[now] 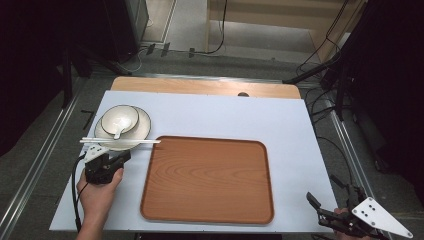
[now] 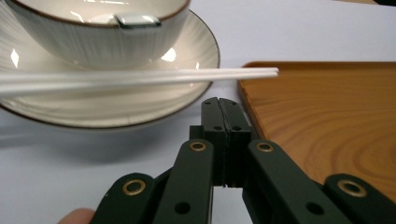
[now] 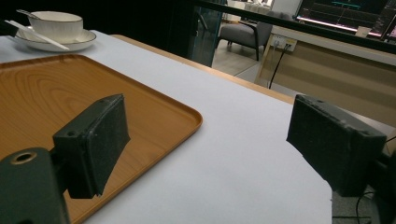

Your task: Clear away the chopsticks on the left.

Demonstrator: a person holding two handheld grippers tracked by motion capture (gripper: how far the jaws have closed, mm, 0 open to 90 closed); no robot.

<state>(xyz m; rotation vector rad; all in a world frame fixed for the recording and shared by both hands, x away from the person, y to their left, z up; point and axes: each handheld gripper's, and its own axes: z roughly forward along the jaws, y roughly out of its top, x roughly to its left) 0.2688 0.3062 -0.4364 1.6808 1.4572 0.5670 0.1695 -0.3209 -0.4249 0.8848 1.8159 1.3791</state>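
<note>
A cream bowl [image 1: 120, 119] with a spoon [image 1: 118, 131] in it stands on a matching plate [image 1: 144, 129] at the left of the white table. A pair of white chopsticks [image 1: 120, 141] lies across the plate's near rim. My left gripper [image 1: 125, 157] sits just in front of the plate, jaws shut on nothing. In the left gripper view its closed tips [image 2: 223, 105] point just below the chopsticks [image 2: 140, 77] and beside the plate [image 2: 187, 88]. My right gripper [image 1: 322, 188] is at the near right corner, open and empty, its pads [image 3: 100, 135] wide apart.
A large wooden tray [image 1: 207, 180] lies empty in the middle of the table, its left edge close to the plate. The tray [image 3: 46, 93] spreads left of the right gripper. Bare wood table edge [image 1: 200, 86] runs along the far side; cables lie on the floor beyond.
</note>
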